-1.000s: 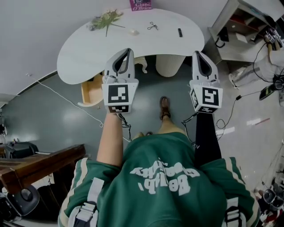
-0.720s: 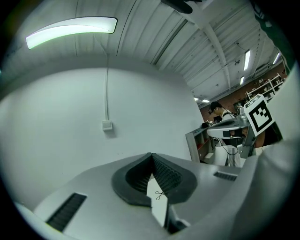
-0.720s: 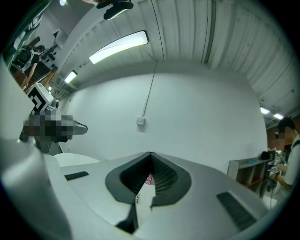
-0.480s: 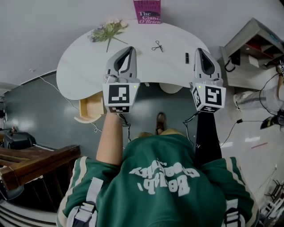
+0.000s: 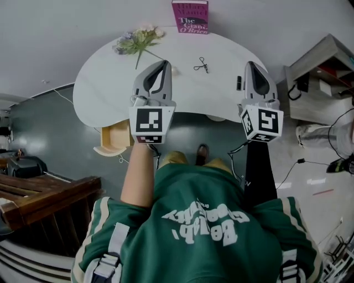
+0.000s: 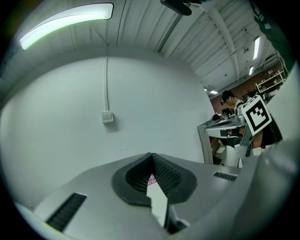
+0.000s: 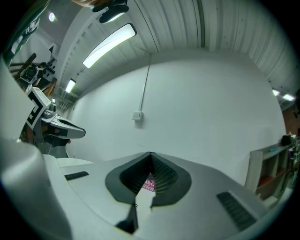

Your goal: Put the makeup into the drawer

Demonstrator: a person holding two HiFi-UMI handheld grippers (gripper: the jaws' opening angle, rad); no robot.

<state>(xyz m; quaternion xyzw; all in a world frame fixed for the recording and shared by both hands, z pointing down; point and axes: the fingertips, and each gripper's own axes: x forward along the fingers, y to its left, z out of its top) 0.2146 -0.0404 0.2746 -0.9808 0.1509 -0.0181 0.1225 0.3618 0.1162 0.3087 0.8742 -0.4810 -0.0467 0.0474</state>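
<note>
Both grippers have advanced since a second ago and now reach over the front edge of the white kidney-shaped table (image 5: 105,83), which was then well ahead of them. At the table's seven o'clock, a light wooden drawer (image 5: 113,141) stands pulled open below the top. A small bunch of pale flowers (image 5: 137,40) lies at eleven o'clock. The left gripper (image 5: 164,62) has its jaws closed tip to tip, with nothing between them. A magenta book (image 5: 191,16) stands against the wall at twelve o'clock, and a small metal scissor-like tool (image 5: 201,65) (too small to tell more) lies on the top in front of it. The slim black makeup stick (image 5: 239,83) lies on the tabletop at three o'clock, just left of the right gripper (image 5: 250,64), whose jaws are likewise closed and empty.
</note>
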